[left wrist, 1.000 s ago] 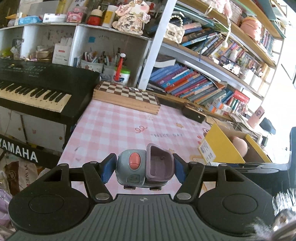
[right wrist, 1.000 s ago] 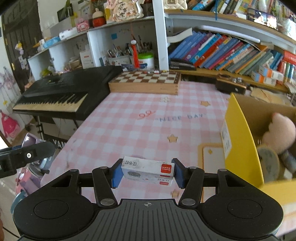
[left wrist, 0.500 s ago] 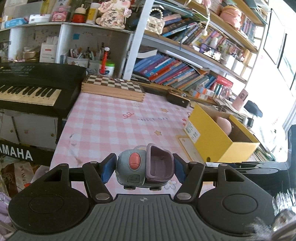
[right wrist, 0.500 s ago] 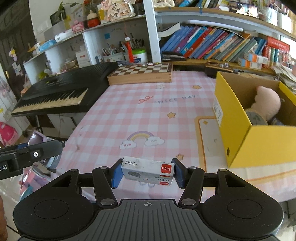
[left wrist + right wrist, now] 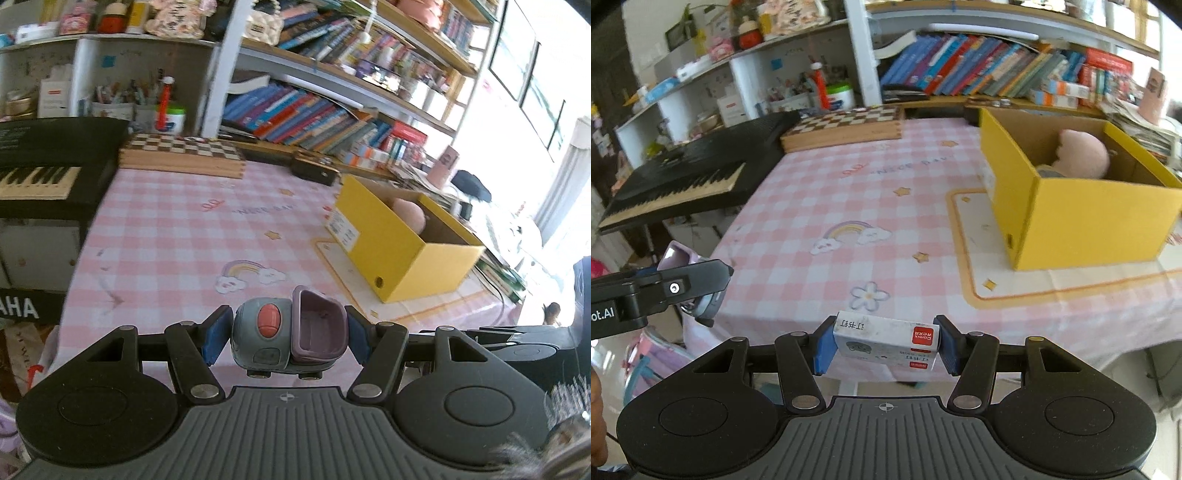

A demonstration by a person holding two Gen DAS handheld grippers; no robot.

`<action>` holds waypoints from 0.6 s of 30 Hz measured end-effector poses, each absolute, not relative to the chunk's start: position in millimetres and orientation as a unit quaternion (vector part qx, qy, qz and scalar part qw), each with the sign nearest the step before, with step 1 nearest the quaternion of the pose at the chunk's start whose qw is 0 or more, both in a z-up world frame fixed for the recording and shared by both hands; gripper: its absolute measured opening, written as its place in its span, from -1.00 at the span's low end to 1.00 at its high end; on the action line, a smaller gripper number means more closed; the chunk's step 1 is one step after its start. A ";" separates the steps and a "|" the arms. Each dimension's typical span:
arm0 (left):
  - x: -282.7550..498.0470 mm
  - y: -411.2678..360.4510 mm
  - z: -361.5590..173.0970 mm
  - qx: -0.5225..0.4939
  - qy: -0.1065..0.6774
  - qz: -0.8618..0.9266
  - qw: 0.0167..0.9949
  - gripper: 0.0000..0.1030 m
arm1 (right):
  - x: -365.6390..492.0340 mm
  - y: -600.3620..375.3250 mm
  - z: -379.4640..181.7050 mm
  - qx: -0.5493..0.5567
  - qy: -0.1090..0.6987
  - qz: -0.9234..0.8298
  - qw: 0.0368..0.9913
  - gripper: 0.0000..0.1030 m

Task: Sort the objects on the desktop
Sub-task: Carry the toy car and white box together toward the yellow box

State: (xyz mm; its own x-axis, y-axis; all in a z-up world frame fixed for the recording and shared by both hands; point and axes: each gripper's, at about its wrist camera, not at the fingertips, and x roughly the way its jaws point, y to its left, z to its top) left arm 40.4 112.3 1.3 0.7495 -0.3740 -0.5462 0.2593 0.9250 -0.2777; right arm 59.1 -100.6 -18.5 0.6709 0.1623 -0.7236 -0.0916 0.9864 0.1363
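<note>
My left gripper (image 5: 282, 334) is shut on a grey toy truck (image 5: 284, 332) with a red button and a purple tub, held over the near edge of the pink checked table (image 5: 207, 236). In the right wrist view that same left gripper (image 5: 676, 286) reaches in from the left. Between the blue pads of my right gripper (image 5: 884, 345) sits a small white staples box (image 5: 886, 343) with a red label, gripped end to end, just off the table's near edge. A yellow cardboard box (image 5: 1071, 214) with a pink plush (image 5: 1082, 155) inside stands at the table's right.
A wooden chessboard box (image 5: 846, 127) lies at the table's far edge. A black keyboard (image 5: 687, 173) stands to the left of the table. Bookshelves (image 5: 990, 74) fill the back wall. A dark case (image 5: 314, 171) lies by the shelf.
Both grippers have drawn back from the table toward its near edge, each keeping its object. The yellow box has come into fuller view on the right.
</note>
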 end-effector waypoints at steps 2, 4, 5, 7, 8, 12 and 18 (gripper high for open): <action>41.2 106.0 0.5 -0.086 0.313 -0.184 0.928 0.19 | 54.8 -108.9 -19.7 0.054 0.401 0.053 0.913 0.08; 42.3 99.4 0.4 -0.080 0.315 -0.198 0.925 0.19 | 50.5 -116.3 -20.2 0.062 0.401 0.039 0.913 0.08; 42.9 96.2 0.2 -0.078 0.316 -0.204 0.923 0.19 | 47.9 -119.9 -20.3 0.066 0.401 0.033 0.913 0.08; 44.1 88.8 -0.7 -0.073 0.318 -0.218 0.920 0.19 | 43.8 -125.5 -20.5 0.070 0.401 0.022 0.913 0.08; 44.9 85.2 -1.1 -0.071 0.319 -0.224 0.918 0.19 | 42.0 -128.5 -20.9 0.071 0.401 0.017 0.913 0.08; 47.3 69.8 -2.4 -0.063 0.321 -0.248 0.912 0.19 | 33.2 -139.9 -21.9 0.077 0.402 -0.003 0.912 0.08; 48.4 48.1 -2.4 -0.052 0.322 -0.273 0.905 0.19 | 25.5 -158.0 -23.4 0.086 0.405 -0.024 0.910 0.08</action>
State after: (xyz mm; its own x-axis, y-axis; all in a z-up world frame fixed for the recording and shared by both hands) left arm 48.4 48.1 -2.4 0.6436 -0.5281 -0.5540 0.4610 0.8452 -0.2702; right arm 25.5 -158.0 -23.4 0.6714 0.0259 -0.7407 0.1137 0.9840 0.1374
